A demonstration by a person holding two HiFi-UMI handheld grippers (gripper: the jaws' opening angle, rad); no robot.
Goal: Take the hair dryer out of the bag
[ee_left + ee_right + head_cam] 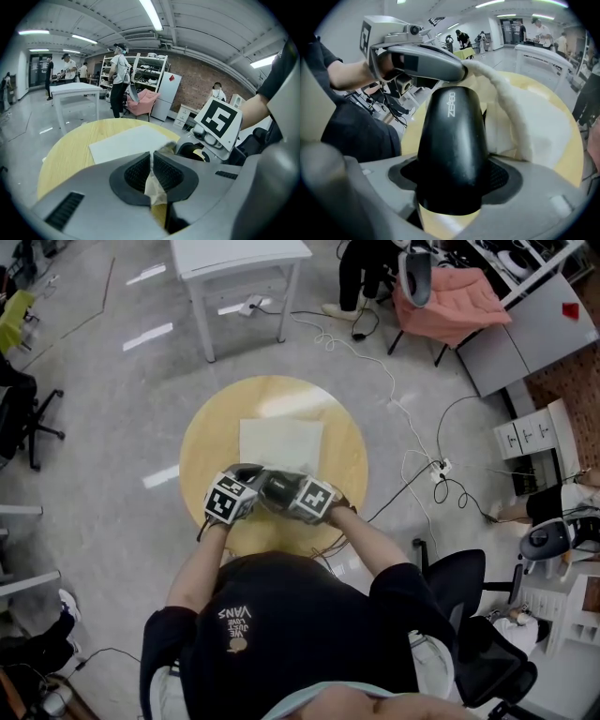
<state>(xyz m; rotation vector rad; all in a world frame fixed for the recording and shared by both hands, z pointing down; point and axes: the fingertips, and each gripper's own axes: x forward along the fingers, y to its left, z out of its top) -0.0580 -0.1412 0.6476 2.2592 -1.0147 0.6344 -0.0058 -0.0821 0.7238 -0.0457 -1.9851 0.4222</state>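
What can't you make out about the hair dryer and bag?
Right gripper view: hair dryer near end, hidden by right tongs.
Left gripper view: hair dryer mostly hidden behind right tongs; left tongs cover bag edge.
Head view: bag mouth, covered by both tongs.

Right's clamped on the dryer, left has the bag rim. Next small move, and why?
Probably draw the right gripper back, away from the bag, sliding the hair dryer out while the left gripper holds the rim pinched. The dryer's far end looks still inside the lifted mouth, so it seems not yet clear.
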